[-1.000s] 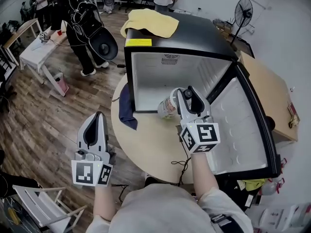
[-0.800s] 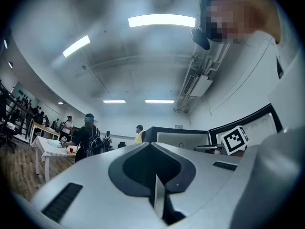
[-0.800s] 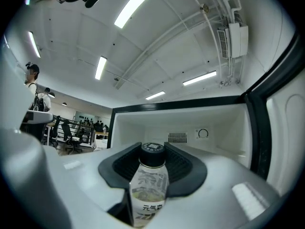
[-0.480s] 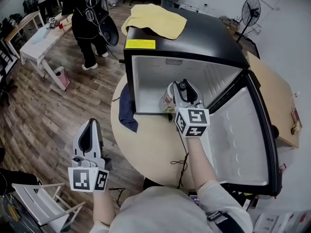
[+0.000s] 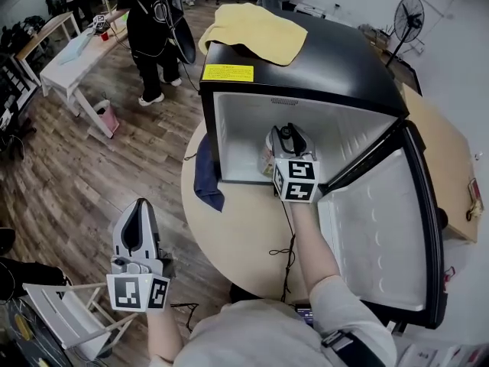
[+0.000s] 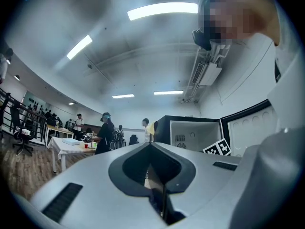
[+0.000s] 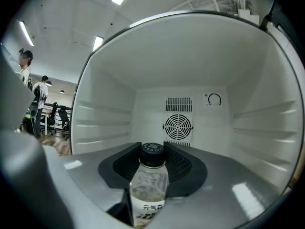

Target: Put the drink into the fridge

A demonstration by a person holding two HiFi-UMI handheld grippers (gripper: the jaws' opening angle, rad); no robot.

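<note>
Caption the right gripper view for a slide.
Right gripper holds a bottle at the mouth of the open fridge, facing its rear fan.

The fridge point(image 5: 344, 63) is finished in glossy black outside and smooth white plastic inside. The drink point(image 7: 148, 187) is bottled in clear plastic.

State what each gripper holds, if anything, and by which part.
Right gripper: the drink bottle, gripped on its body below the cap. Left gripper: nothing, jaws shut.
</note>
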